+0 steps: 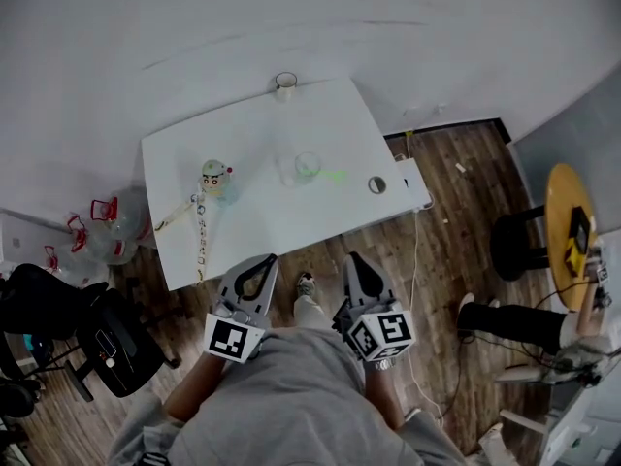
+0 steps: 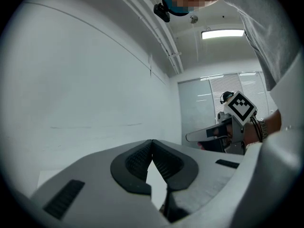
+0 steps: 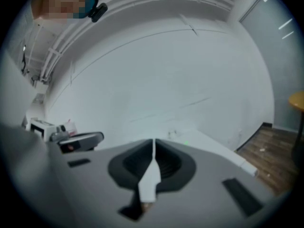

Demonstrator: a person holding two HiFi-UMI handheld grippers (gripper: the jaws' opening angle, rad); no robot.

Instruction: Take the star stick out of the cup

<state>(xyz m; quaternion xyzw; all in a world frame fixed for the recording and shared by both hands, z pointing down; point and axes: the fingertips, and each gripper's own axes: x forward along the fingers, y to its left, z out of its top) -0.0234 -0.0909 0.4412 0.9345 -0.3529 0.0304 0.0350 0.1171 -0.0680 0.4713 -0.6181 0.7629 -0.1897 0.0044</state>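
The grey left gripper [image 1: 264, 262] and grey right gripper [image 1: 353, 260], each carrying a cube of black-and-white square markers, are held near the person's body. The left jaw tips touch and the right's leave a thin slit, with nothing between either pair. The clear plastic cup [image 1: 308, 166] stands mid-way across the white table [image 1: 262, 236], well apart from both. The pale green star stick [image 1: 333, 176] is only a faint smear at the cup, and the marked strip [image 1: 201, 233] is too small to read.
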